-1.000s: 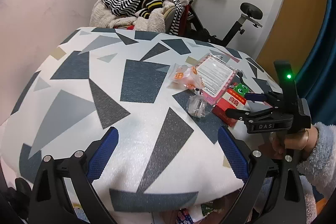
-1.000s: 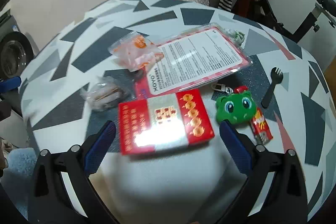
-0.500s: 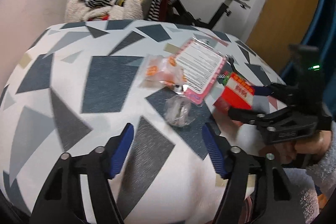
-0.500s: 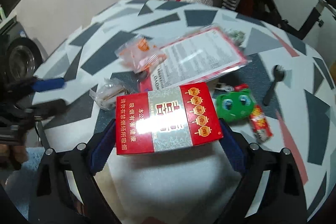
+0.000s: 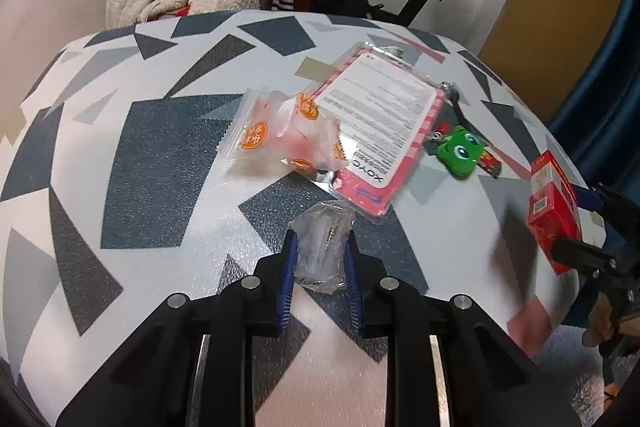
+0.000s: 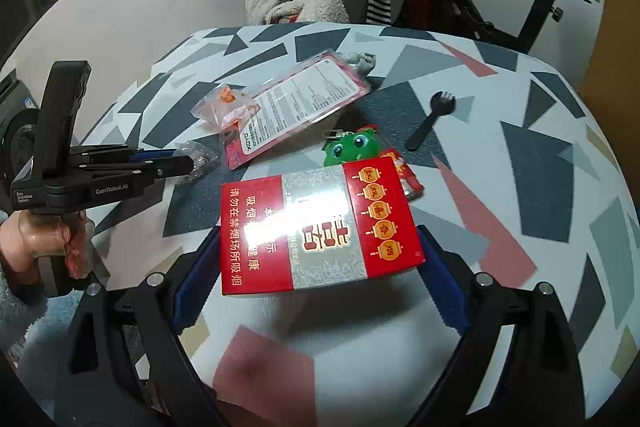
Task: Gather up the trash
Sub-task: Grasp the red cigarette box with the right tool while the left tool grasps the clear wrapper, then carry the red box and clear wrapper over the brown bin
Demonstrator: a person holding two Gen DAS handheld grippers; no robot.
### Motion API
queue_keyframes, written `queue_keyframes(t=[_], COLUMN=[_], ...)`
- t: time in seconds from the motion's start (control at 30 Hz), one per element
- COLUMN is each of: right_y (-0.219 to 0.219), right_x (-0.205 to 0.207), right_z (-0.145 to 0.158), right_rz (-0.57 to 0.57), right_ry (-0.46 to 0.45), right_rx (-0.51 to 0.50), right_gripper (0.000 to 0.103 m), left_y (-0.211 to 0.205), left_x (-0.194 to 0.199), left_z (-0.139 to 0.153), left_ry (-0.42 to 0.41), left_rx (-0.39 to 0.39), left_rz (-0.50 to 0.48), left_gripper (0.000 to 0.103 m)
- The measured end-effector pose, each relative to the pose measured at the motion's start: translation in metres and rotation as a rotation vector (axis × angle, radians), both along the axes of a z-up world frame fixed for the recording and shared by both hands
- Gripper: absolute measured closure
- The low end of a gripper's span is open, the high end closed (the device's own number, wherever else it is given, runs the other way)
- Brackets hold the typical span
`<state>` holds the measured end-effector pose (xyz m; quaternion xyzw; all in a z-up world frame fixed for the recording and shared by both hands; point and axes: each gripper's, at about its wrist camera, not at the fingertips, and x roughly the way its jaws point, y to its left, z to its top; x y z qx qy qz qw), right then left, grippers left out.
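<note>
Your left tool [image 5: 320, 263] is closing on the crumpled clear wrapper [image 5: 322, 247] lying on the surface [image 5: 160, 155], your right tool [image 6: 320, 267] holds the red box [image 6: 320, 231]: pinch firmly, then lift both.

Bright overhead glare, fisheye-warped, blurred edges.

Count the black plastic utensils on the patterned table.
1: a black plastic spork lying right of the pink instruction card, beyond the green frog toy. Others may be hidden.
</note>
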<state>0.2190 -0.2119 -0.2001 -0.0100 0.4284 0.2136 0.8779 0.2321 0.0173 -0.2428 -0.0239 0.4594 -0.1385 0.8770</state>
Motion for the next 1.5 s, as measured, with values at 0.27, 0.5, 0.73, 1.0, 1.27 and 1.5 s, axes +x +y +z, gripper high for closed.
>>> queue_keyframes(t=[0.27,0.5,0.73,1.0,1.27,1.5], right_y=[-0.012,-0.019,-0.024,-0.030,-0.033,-0.035], right_x=[-0.030,-0.063,-0.094,-0.124,-0.143,-0.146], right_z=[0.015,0.022,0.025,0.025,0.022,0.018], right_rz=[-0.009,-0.003,-0.003,-0.016,-0.031,-0.045], right_ry=[-0.034,-0.051,-0.055,-0.059,-0.050,-0.042], right_rx=[0.012,0.019,0.033,0.049,0.047,0.042], right_gripper=[0.013,0.013,0.013,0.013,0.013,0.013], left_y=[-0.005,-0.014,-0.019,-0.028,-0.031,-0.031], left_x=[-0.041,-0.094,-0.147,-0.198,-0.221,-0.226], left_z=[0.036,0.060,0.063,0.057,0.043,0.028], left_ry=[-0.058,-0.108,-0.127,-0.132,-0.111,-0.088], left_rx=[-0.008,-0.024,-0.031,-0.033,-0.047,-0.049], left_rz=[-0.029,-0.063,-0.093,-0.136,-0.164,-0.171], left_gripper=[0.081,0.081,0.081,0.081,0.081,0.081])
